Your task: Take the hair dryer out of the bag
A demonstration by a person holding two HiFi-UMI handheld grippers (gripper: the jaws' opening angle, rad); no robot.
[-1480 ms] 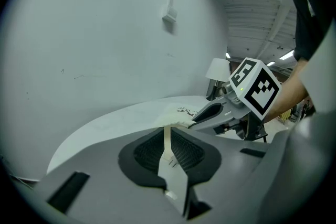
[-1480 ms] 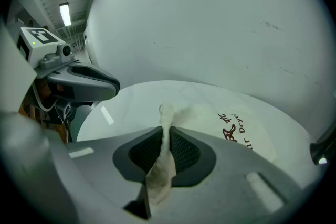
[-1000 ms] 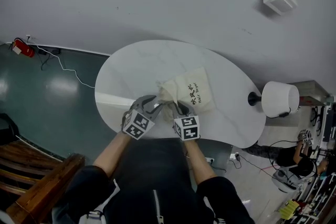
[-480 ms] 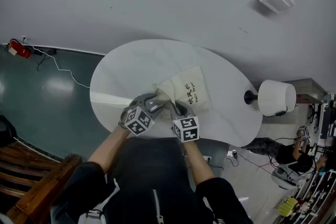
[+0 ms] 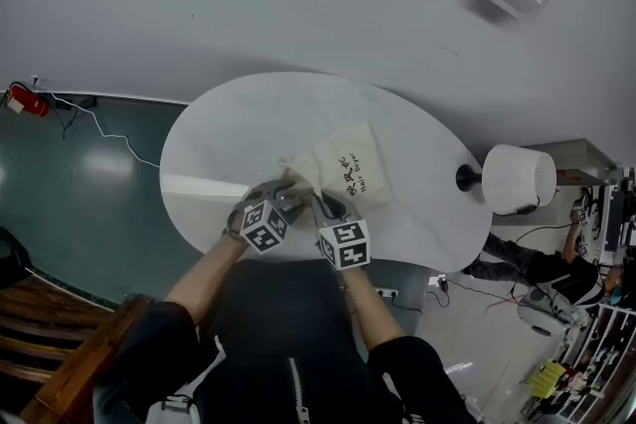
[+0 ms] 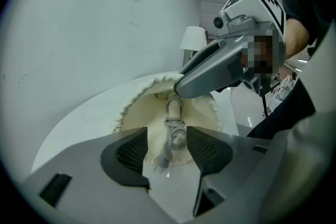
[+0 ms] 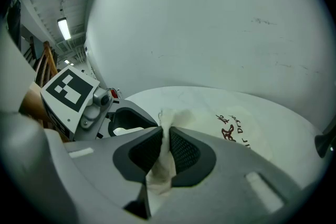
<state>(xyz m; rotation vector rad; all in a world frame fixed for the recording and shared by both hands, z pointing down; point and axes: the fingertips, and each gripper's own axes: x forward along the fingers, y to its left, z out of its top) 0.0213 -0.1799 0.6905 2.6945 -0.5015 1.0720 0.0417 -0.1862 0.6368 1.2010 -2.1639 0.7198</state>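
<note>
My left gripper (image 6: 167,153) has just been opening its jaws, and they now stand wide apart. Between them, not touched by the pads, I see the grey cord (image 6: 175,136) of the hair dryer (image 6: 174,108), wound in a bundle, with the plug (image 6: 160,164) nearest to me. The hair dryer itself is inside the cream bag (image 5: 348,172). Only the end where the cord goes in shows at the bag's mouth. My right gripper (image 7: 164,153) is closed on the edge of this mouth, with the cloth pinched between its pads, just right of the left gripper. The bag lies on the near half of the white oval table (image 5: 224,139), its mouth toward me. A white lamp (image 5: 519,180) is at the table's right end.
</note>
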